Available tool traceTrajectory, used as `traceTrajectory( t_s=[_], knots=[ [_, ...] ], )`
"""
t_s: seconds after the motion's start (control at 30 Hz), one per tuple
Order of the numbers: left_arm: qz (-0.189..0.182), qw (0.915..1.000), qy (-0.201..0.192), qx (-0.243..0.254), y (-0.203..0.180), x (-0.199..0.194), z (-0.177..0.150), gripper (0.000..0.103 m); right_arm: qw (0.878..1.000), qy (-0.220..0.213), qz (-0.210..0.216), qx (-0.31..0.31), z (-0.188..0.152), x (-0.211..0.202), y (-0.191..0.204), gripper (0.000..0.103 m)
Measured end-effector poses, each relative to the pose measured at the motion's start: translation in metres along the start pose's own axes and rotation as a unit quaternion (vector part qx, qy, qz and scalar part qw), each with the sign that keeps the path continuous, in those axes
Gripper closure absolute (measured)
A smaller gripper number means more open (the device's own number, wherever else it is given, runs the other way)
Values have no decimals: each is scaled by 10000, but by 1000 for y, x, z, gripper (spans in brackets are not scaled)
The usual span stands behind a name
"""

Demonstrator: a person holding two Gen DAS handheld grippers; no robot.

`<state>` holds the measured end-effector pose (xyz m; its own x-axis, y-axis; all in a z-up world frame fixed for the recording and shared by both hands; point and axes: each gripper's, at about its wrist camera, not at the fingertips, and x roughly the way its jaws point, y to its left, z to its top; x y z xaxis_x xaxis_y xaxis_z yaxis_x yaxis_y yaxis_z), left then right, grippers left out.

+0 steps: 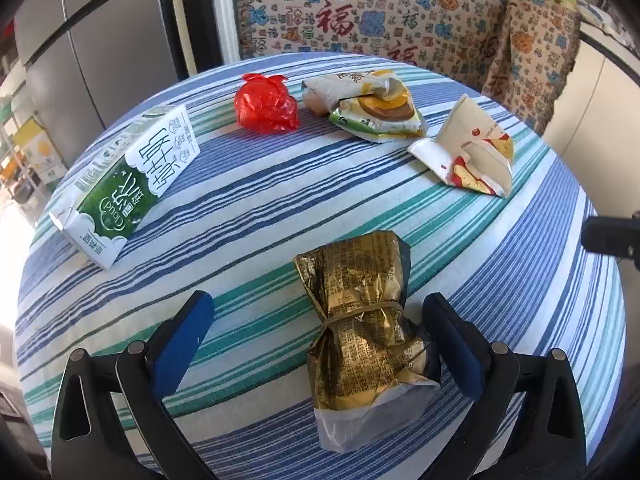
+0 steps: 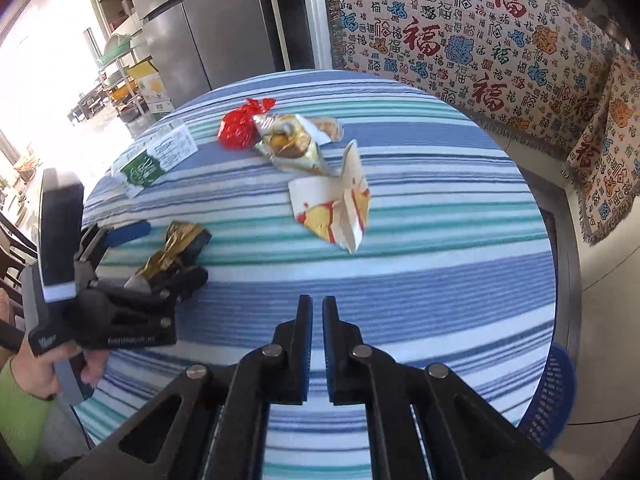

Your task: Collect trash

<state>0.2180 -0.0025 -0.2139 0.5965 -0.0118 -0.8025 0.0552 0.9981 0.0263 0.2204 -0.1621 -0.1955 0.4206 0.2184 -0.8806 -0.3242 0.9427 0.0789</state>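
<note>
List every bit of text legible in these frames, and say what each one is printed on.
"Cloud": green and white carton, upside down in the left wrist view; the large Chinese characters beside it are not confidently readable.
"福": patterned cloth behind the table, large red character, repeated.
Gold wrapper: dense fine print, too small to read.
Red and yellow paper box and green snack packet: print too small or creased.

We see a striped tablecloth [image 1: 280, 208], patterned sofa cover [image 2: 480, 40] beyond its far edge, steel refrigerator [image 2: 216, 20], blue basket [image 2: 556, 392] at its right edge.
</note>
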Motion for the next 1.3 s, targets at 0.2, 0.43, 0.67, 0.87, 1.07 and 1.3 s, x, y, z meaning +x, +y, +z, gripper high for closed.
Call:
traceTrajectory(
  t_s=[0.2,0.43,0.67,0.87,1.07,1.3],
  knots=[
    [-554,9976,84,415,6,-24,-22,1,9994,46,-149,-318,-20,-5,9,80],
    [-1049,9944,-46,108,18,-51,-12,1,9992,-259,-217,207,12,-2,-28,43],
    [-982,9950,175,83,10,-31,8,5,9984,-273,-36,503,59,27,-44,42],
    [-896,9938,632,159,3,-9,8,9,9995,81,-244,209,87,63,-28,43],
    [-920,9941,568,82,10,-10,11,56,9993,-21,-218,305,82,53,-28,93],
    [-1001,9947,231,-2,10,-37,9,59,9987,-376,-131,308,54,-4,-33,94]
  ],
)
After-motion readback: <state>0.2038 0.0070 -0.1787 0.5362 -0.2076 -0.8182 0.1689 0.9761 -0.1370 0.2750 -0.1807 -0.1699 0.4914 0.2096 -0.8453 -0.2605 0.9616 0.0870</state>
